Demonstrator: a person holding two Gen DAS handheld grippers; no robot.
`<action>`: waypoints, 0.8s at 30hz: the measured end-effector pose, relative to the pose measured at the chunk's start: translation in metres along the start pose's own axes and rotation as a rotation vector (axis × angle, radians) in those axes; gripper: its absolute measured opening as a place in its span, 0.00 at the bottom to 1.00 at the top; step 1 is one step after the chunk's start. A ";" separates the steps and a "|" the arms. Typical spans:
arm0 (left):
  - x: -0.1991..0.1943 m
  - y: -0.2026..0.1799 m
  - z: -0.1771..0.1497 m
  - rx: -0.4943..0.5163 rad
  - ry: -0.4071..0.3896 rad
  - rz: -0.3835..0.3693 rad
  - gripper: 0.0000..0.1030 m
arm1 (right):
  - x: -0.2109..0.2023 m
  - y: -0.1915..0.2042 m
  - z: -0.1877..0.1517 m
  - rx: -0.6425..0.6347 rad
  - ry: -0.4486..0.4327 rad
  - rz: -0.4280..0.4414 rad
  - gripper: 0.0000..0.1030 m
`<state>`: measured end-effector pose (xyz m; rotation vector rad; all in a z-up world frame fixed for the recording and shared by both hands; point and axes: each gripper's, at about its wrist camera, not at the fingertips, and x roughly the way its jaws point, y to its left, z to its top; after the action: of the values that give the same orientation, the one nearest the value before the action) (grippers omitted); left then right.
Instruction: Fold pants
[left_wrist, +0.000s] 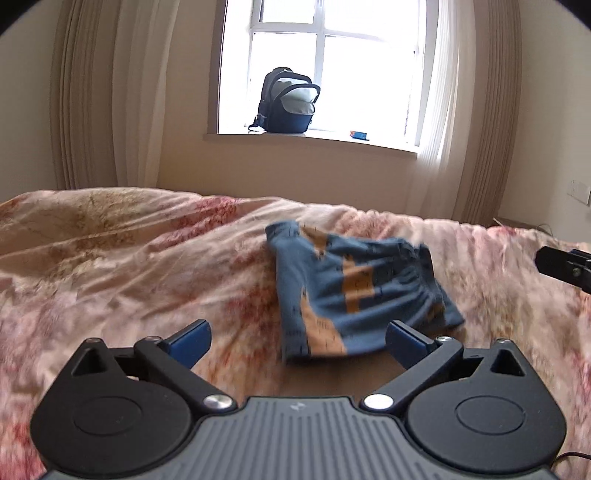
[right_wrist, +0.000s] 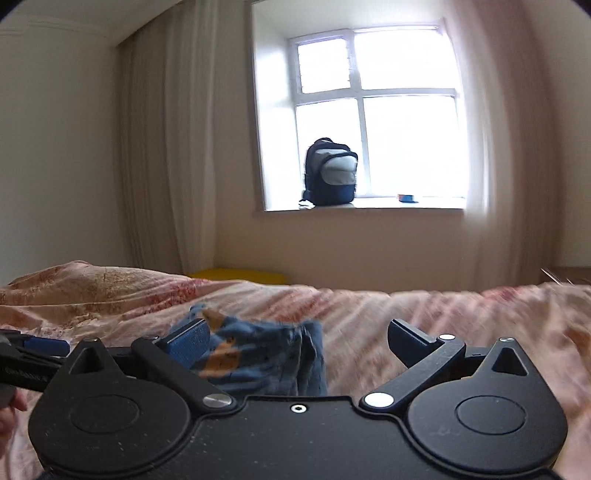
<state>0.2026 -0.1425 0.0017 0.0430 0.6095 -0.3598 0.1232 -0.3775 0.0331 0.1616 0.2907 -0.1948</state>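
Both grippers hover low over a floral bedspread (left_wrist: 110, 258), the left gripper (left_wrist: 297, 341) and right gripper (right_wrist: 299, 345) spread wide, gripping nothing. The folded blue-and-orange pants (left_wrist: 354, 291) lie rumpled on the bed just beyond the fingertips.

Left tongs (left_wrist: 297, 341): grey ribbed centre plate with a small pale logo, two round black housings either side, black link arms on silver pivot screws, blue pads on the fingers (left_wrist: 190, 341). Right tongs (right_wrist: 299, 345): same build, but centre plate is plain speckled black with one hex screw near its front edge. Thin cable at the left tongs' lower right.
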 end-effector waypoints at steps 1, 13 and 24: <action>-0.002 0.000 -0.005 0.002 0.007 -0.001 1.00 | -0.007 0.002 -0.004 -0.004 0.007 0.000 0.99; -0.002 0.000 -0.029 0.037 0.074 0.021 1.00 | -0.011 0.011 -0.044 -0.018 0.118 0.006 0.99; 0.000 -0.002 -0.029 0.043 0.087 0.019 1.00 | -0.012 0.011 -0.044 -0.010 0.127 0.014 0.99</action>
<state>0.1860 -0.1402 -0.0216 0.1057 0.6870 -0.3536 0.1027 -0.3567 -0.0033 0.1665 0.4165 -0.1690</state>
